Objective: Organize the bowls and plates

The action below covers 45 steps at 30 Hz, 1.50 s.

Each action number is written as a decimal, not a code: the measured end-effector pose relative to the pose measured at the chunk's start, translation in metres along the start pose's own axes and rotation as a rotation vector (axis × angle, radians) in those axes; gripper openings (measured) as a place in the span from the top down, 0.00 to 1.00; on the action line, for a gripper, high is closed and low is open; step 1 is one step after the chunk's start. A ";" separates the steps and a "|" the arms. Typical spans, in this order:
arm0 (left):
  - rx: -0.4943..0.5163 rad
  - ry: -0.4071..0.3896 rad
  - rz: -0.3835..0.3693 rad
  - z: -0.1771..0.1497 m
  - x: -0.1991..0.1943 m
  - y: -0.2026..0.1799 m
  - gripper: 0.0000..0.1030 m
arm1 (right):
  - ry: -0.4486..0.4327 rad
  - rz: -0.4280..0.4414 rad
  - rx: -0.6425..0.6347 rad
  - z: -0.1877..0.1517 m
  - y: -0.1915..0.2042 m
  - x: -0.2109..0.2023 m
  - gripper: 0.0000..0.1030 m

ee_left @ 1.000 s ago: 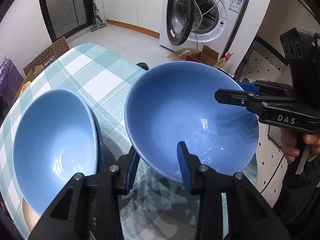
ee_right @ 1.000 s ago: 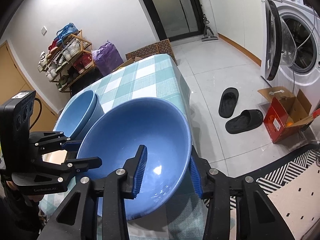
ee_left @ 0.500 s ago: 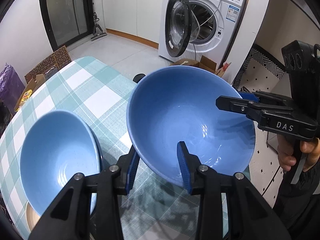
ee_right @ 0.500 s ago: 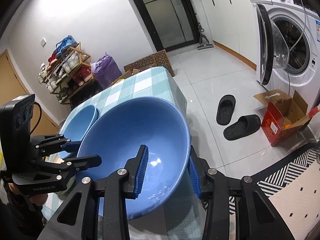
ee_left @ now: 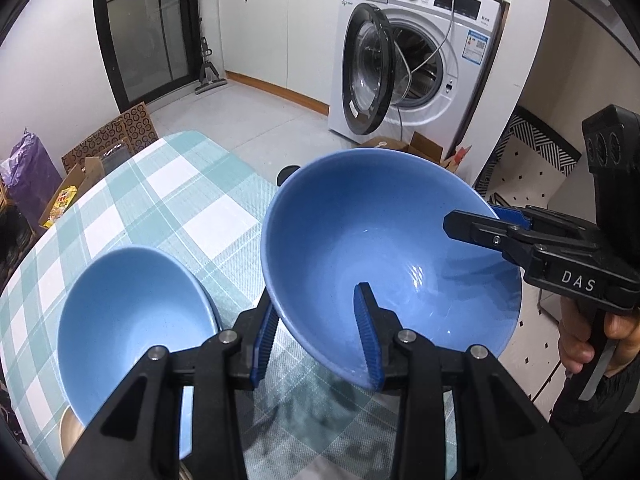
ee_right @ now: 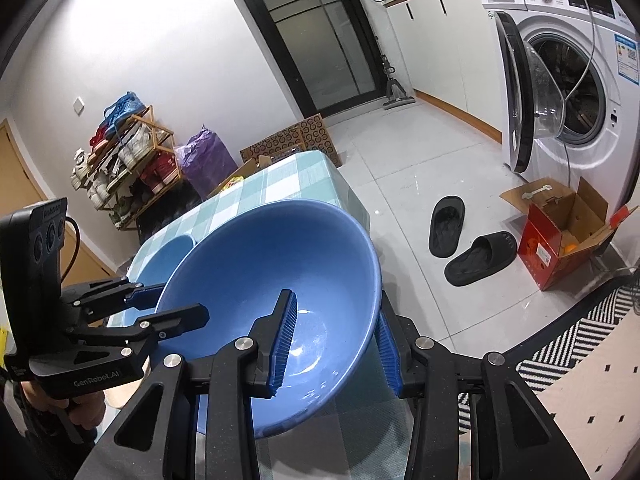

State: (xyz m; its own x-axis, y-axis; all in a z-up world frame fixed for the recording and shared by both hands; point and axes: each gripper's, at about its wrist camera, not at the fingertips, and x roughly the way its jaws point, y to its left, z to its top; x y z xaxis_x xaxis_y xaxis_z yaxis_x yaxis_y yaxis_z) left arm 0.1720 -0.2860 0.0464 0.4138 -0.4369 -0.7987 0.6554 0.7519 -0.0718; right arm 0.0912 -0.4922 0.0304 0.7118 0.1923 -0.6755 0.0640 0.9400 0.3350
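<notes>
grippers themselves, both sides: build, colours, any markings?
Both are black plastic scissor-style frames with silver rivets and ribbed blue pads. Left gripper reads "GenRobot.AI" on its side, with a three-lens black module and a black cable. Right gripper reads "DAS", with the same module. The holder's sleeves are dark.

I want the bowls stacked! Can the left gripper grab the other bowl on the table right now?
Probably not yet. The left gripper is shut on the big bowl's rim, as is the right gripper. The other bowl sits uncovered beside it.
</notes>
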 end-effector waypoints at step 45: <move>-0.256 -0.214 0.127 -0.048 -0.088 0.139 0.65 | -0.031 0.039 -0.304 0.036 0.198 0.032 0.61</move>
State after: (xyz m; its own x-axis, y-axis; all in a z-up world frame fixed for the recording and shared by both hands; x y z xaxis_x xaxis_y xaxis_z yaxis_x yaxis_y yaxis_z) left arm 0.1967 -0.1191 0.0780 0.6221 -0.4055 -0.6698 0.4224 0.8941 -0.1491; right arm 0.1517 -0.3105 0.0987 0.7312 0.2255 -0.6438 -0.1729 0.9742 0.1449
